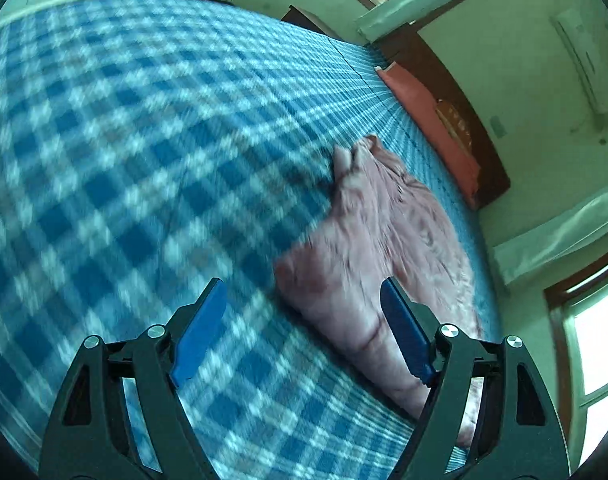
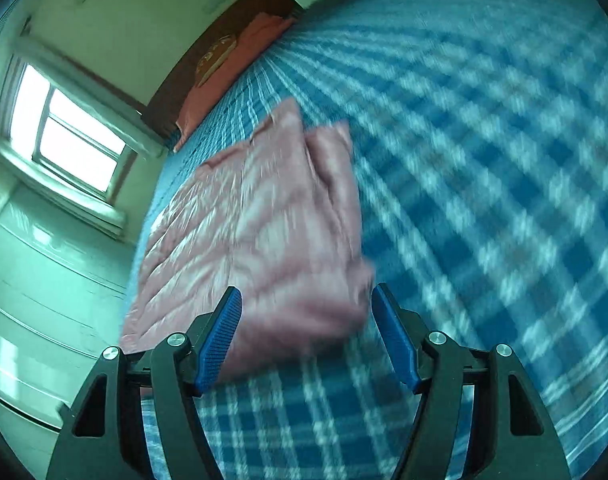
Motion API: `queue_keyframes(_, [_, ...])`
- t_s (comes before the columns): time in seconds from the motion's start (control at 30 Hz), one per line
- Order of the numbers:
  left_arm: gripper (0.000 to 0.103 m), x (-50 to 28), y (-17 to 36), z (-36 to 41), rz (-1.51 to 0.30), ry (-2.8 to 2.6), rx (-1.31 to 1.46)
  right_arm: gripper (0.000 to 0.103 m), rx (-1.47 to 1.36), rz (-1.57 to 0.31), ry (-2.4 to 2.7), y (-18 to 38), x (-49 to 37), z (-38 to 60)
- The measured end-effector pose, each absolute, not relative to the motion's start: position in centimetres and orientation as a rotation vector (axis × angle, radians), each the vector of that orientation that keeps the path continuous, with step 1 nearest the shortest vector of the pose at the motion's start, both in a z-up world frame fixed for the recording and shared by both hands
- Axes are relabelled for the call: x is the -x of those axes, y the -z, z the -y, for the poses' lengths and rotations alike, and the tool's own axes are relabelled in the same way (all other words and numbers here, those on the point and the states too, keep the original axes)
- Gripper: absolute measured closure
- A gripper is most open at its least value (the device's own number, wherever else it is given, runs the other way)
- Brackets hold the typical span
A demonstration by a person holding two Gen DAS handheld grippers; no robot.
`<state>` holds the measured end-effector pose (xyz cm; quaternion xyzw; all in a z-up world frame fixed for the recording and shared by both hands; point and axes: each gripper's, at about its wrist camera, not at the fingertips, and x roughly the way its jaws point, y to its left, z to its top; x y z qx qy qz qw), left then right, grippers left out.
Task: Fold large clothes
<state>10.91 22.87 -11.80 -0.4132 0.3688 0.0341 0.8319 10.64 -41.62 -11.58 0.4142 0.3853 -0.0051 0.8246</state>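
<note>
A pink quilted garment (image 1: 380,236) lies crumpled on a bed with a blue-and-white checked cover (image 1: 144,140). In the left wrist view it stretches from beside my right-hand blue pad (image 1: 404,328) up toward the headboard. My left gripper (image 1: 304,292) hovers open above the bed, nothing between its pads. In the right wrist view the same garment (image 2: 264,224) lies left of centre on the checked cover (image 2: 484,200), its near corner seen between the blue pads (image 2: 220,336). My right gripper (image 2: 306,298) is open above it, not pressing on the cloth. Both views are motion-blurred.
A salmon pillow (image 1: 428,120) lies against a dark wooden headboard (image 1: 464,112) at the bed's far end. Pale walls, bright windows (image 2: 68,132) and a white cabinet (image 2: 44,300) surround the bed. An air conditioner (image 1: 584,60) hangs on the wall.
</note>
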Motion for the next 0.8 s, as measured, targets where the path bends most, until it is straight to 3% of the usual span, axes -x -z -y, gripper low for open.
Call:
queue_keyframes(0.43, [0.023,-15.0,14.9,-20.1,-0.771,-0.086,1.048,0.036,-1.061,-0.726,0.009,14.4,-14.4,41.4])
queue_keyframes(0.47, [0.027,-15.2,14.8,-20.1,-0.77,-0.092,1.046,0.037,-1.061,-0.725,0.013,14.4,-14.5,41.6])
queue_keyframes(0.5, [0.033,-15.5,14.8,-20.0,-0.768,-0.103,1.041,0.045,-1.054,-0.729,0.014,14.5,-14.7,41.5])
queue_keyframes(0.57, [0.065,-16.4,15.0,-19.7,-0.796,-0.102,1.028,0.058,-1.058,-0.732,0.005,14.8,-15.0,41.6])
queue_keyframes(0.63, [0.074,-16.8,15.3,-19.7,-0.806,-0.103,1.025,0.071,-1.062,-0.732,-0.005,14.8,-15.3,41.4])
queue_keyframes(0.8, [0.088,-17.7,14.3,-18.6,-0.795,-0.098,0.938,0.078,-1.049,-0.717,-0.008,14.6,-15.0,41.1])
